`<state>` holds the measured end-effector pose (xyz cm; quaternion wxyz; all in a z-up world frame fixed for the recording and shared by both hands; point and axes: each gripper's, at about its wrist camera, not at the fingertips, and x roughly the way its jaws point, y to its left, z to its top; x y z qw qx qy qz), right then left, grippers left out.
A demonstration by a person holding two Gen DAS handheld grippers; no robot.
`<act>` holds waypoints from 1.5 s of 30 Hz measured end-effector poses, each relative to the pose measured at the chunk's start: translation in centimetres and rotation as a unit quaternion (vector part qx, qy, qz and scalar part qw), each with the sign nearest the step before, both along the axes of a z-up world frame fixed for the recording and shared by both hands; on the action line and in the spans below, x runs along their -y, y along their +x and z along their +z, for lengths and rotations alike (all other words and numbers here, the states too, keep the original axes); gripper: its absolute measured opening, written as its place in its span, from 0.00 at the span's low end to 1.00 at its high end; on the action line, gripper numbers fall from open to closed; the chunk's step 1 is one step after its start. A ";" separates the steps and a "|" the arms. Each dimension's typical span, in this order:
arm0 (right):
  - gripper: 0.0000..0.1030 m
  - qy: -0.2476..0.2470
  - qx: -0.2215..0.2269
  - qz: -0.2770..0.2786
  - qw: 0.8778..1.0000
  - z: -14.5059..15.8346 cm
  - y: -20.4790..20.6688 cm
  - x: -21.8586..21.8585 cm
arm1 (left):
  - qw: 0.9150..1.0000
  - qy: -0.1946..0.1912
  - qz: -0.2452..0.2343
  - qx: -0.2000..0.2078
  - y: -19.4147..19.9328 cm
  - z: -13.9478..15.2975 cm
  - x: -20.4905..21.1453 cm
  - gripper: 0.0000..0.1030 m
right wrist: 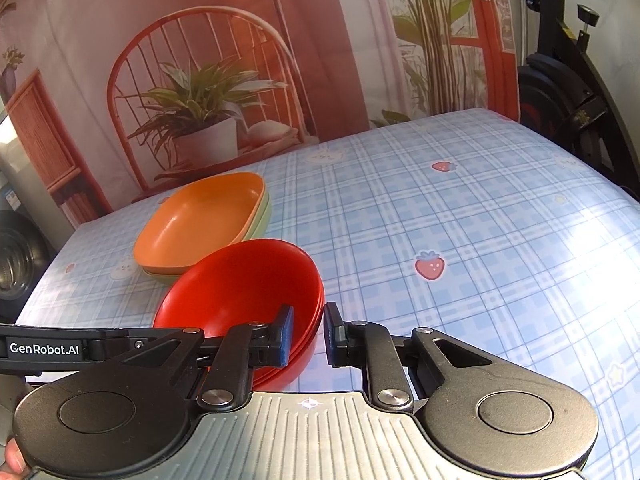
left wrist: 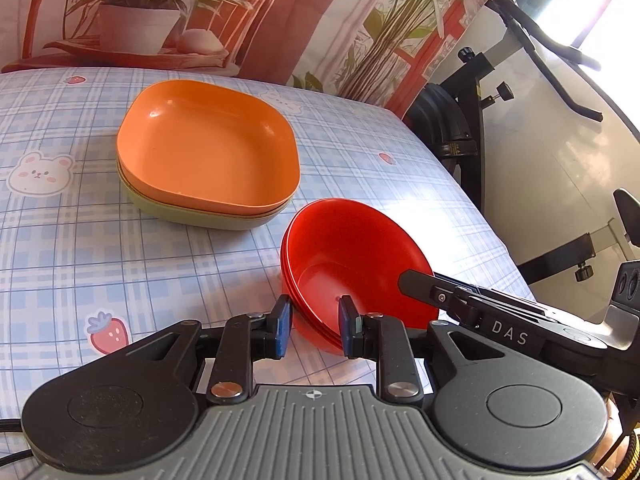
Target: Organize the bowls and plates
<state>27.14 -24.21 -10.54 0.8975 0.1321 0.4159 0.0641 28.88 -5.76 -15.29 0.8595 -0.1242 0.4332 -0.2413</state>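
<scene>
A stack of nested red bowls [left wrist: 352, 264] is tilted above the checked tablecloth. My left gripper [left wrist: 314, 326] straddles its near rim, one finger outside, one inside; a gap shows beside the rim. My right gripper [right wrist: 307, 332] straddles the opposite rim of the red bowls [right wrist: 244, 292], left finger inside, right finger outside, with a small gap. An orange square plate [left wrist: 208, 148] sits nested on a green plate [left wrist: 192, 212] further back; they also show in the right wrist view as the orange plate [right wrist: 200, 220] and the green plate [right wrist: 264, 212].
The table [right wrist: 480, 240] has a blue checked cloth with strawberry and bear prints. A printed backdrop hangs behind it. An exercise bike [left wrist: 480, 100] stands beyond the table's right edge. A washing machine [right wrist: 16, 264] is at the left.
</scene>
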 end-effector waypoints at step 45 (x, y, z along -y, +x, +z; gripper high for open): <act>0.16 -0.012 0.051 0.074 0.996 3.6 11.8 -6.7 | 0.996 -0.010 0.048 0.076 6.6 5.7 -6.9 0.24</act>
